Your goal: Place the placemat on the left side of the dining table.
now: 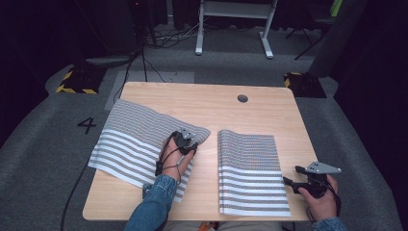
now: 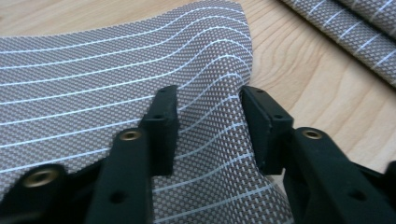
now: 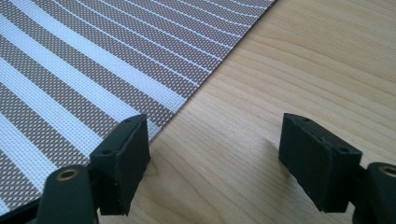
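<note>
Striped woven mat (image 1: 139, 139) lies toward the table's (image 1: 207, 98) left edge, its raised right corner between the left gripper's (image 2: 208, 123) narrowed jaws; right gripper (image 3: 212, 158) gapes wide, empty, beside the stack (image 1: 250, 168).

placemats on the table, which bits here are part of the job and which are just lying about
In the job:
- loose placemat
- placemat stack
- left gripper, over the loose placemat's corner
- right gripper, open beside the stack

Lying about:
- floor cables
- white frame

Right gripper (image 3: 212, 161) jaws apart over bare table (image 3: 289, 70) — striped mat (image 3: 93, 60) edge beside left jaw.
</note>
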`<state>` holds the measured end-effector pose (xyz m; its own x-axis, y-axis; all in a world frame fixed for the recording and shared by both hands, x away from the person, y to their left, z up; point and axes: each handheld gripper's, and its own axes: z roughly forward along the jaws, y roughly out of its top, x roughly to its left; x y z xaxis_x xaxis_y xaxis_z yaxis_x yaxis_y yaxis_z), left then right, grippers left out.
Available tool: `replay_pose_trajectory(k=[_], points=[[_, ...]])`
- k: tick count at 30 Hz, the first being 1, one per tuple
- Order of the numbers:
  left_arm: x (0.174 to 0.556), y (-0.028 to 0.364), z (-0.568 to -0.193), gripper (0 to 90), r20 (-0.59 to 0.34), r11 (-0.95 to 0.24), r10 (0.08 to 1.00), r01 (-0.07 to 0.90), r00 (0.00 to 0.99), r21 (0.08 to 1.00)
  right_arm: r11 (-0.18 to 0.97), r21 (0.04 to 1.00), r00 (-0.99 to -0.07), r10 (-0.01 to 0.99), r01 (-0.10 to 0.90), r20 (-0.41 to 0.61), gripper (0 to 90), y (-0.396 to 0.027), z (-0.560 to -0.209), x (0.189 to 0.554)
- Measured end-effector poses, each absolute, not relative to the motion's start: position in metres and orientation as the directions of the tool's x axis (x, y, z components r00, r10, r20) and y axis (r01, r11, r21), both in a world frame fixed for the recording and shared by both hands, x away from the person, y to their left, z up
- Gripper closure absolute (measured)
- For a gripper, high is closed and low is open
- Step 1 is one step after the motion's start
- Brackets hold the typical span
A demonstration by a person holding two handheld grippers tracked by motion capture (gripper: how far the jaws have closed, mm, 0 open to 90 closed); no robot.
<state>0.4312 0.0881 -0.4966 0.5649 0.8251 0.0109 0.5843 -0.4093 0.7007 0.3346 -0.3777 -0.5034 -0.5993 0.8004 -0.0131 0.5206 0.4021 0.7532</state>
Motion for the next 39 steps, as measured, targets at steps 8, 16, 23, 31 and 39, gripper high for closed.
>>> replay_pose_trajectory(k=[8, 16, 23, 31, 39], points=[[0.428, 0.094, -0.486, 86.9, 0.02, -0.411, 0.815, 0.553, 0.579, 0.725, 0.399, 0.753, -0.598, 0.802, 0.523, -0.009, 24.6, -0.378, -0.503, 0.335], [0.392, 0.093, -0.445, 87.2, 0.056, -0.454, 0.726, 0.416, 0.686, 0.788, 0.407, 0.752, -0.601, 0.799, 0.519, -0.018, 24.7, -0.378, -0.503, 0.335], [0.345, 0.094, -0.428, 87.1, 0.095, -0.51, 0.601, 0.29, 0.793, 0.81, 0.406, 0.752, -0.6, 0.8, 0.519, -0.018, 24.6, -0.378, -0.503, 0.335], [0.302, 0.105, -0.436, 86.5, 0.023, -0.558, 0.481, 0.286, 0.876, 0.779, 0.404, 0.755, -0.599, 0.8, 0.517, -0.019, 24.6, -0.378, -0.504, 0.335], [0.279, 0.109, -0.457, 83.4, -0.049, -0.576, 0.458, 0.339, 0.887, 0.744, 0.403, 0.755, -0.598, 0.801, 0.518, -0.018, 24.6, -0.378, -0.504, 0.335]])
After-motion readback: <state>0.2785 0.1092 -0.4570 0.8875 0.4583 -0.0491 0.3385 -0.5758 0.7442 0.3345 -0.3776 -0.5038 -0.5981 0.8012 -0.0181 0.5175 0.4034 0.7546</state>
